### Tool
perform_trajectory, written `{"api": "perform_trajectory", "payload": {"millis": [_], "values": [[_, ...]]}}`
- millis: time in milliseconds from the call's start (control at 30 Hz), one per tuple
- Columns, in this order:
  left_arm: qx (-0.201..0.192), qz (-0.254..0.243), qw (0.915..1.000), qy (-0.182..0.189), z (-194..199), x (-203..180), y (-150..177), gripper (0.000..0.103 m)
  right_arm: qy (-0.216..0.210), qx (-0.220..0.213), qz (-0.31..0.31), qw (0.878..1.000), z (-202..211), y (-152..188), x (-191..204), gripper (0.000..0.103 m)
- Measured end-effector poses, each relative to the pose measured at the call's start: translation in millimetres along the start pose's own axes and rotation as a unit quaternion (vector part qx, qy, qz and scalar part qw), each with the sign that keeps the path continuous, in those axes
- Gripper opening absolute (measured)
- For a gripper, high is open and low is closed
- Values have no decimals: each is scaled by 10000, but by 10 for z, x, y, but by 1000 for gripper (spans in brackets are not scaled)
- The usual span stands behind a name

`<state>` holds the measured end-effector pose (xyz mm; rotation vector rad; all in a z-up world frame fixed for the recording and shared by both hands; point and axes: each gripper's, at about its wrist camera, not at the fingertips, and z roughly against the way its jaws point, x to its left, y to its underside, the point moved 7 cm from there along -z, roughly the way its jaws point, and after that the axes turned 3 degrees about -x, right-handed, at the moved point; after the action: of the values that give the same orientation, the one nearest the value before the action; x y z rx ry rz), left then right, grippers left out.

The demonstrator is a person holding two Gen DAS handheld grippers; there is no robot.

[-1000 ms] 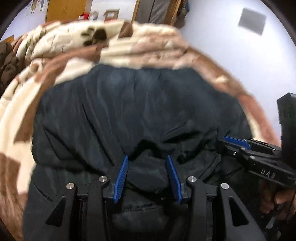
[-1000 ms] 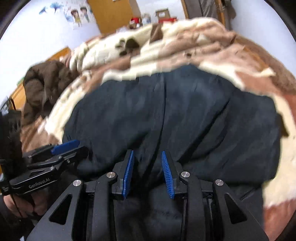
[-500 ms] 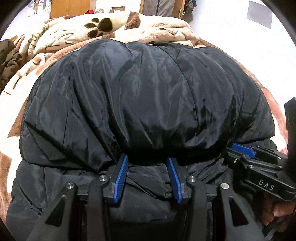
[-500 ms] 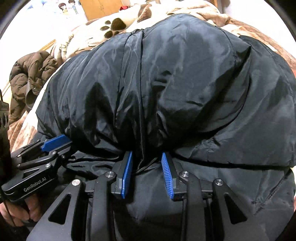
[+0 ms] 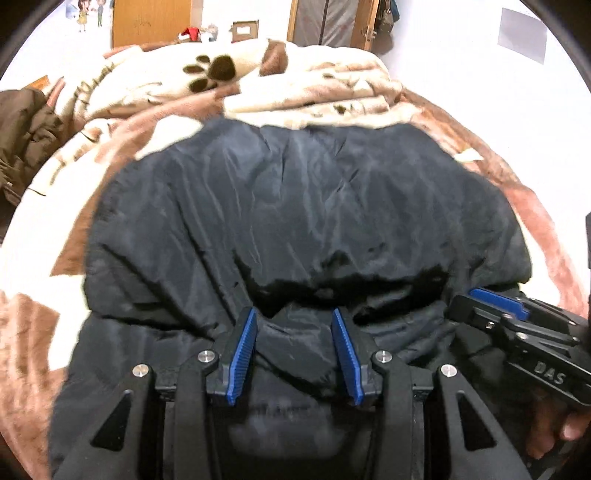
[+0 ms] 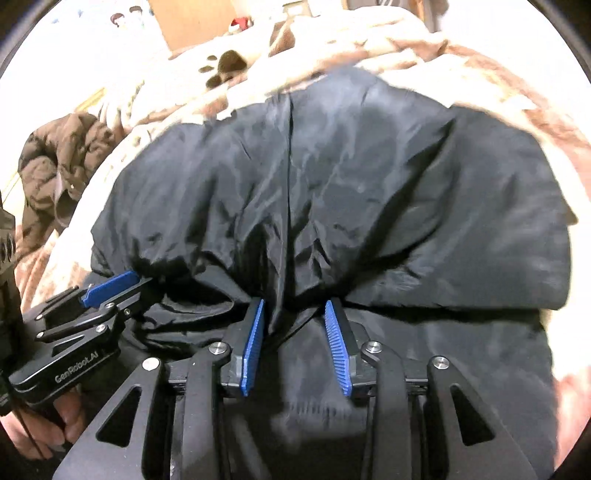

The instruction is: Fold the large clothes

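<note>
A large black padded jacket (image 5: 303, 206) lies on a bed, its far part folded back toward me; it fills the right wrist view (image 6: 332, 192) too. My left gripper (image 5: 293, 319) has its blue pads apart with a bunch of jacket fabric between them at the fold's edge. My right gripper (image 6: 293, 308) stands the same way, jaws apart around a fabric ridge. Each gripper shows in the other's view, the right one (image 5: 498, 302) at right, the left one (image 6: 110, 284) at left, both at the jacket's near edge.
The jacket rests on a cream and brown paw-print blanket (image 5: 221, 77) covering the bed. A brown coat (image 6: 62, 162) is heaped at the left side (image 5: 26, 129). Wooden doors (image 5: 147, 18) and white walls stand behind the bed.
The jacket ballooned up close to the cameras half a second ago and has now dropped back down flat. Both grippers stay at its near edge with jaws spread as before.
</note>
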<state>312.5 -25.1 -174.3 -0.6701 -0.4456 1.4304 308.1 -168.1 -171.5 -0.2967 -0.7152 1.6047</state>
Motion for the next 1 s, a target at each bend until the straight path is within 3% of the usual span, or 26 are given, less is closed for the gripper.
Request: {"api": "perform_trajectory", "payload": {"millis": [367, 500, 1000], "values": [[-444, -119, 9989, -100, 1146, -57, 366, 46, -50, -540, 149, 9984, 1140, 441, 95, 38], [-382, -43, 9992, -85, 1366, -52, 612, 46, -15, -538, 130, 9985, 1405, 713, 68, 46], [-361, -102, 9991, -186, 1921, 70, 1178, 50, 338, -432, -271, 9981, 1915, 1403, -320, 46]]}}
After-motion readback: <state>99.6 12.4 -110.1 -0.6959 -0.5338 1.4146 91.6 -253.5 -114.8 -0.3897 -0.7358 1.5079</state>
